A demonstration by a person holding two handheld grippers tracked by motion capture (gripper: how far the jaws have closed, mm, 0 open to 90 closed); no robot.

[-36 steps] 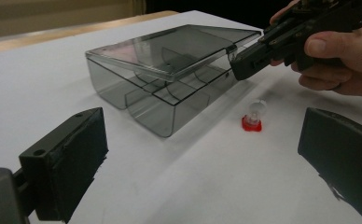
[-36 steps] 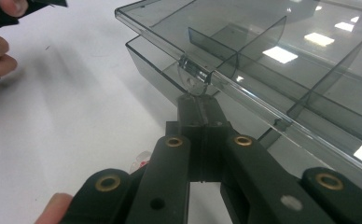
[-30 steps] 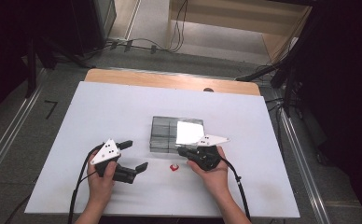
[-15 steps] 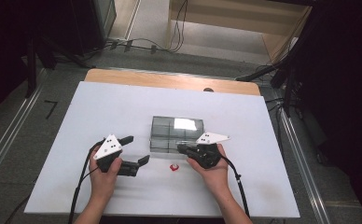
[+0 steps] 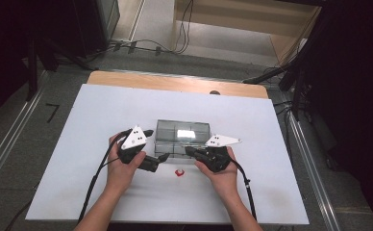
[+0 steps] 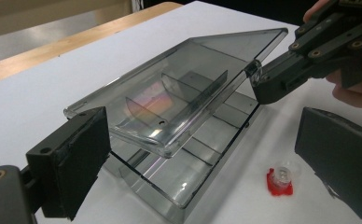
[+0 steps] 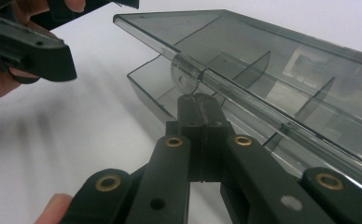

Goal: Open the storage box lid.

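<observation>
The right hand-held gripper (image 7: 195, 105) is clamped on the tab of the clear box's lid (image 6: 179, 84), holding it raised; the left hand-held gripper (image 6: 202, 158) stands wide, gripping nothing, near a red piece (image 6: 280, 181).

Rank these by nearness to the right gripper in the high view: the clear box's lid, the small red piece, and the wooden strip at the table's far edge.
From the right gripper, which is shut on the lid's front tab:
1. Box lid, gripped at its near edge, raised over the clear box.
2. Small red piece, on the white tabletop just toward the person, between both hands.
3. Wooden strip, far beyond the box.
</observation>
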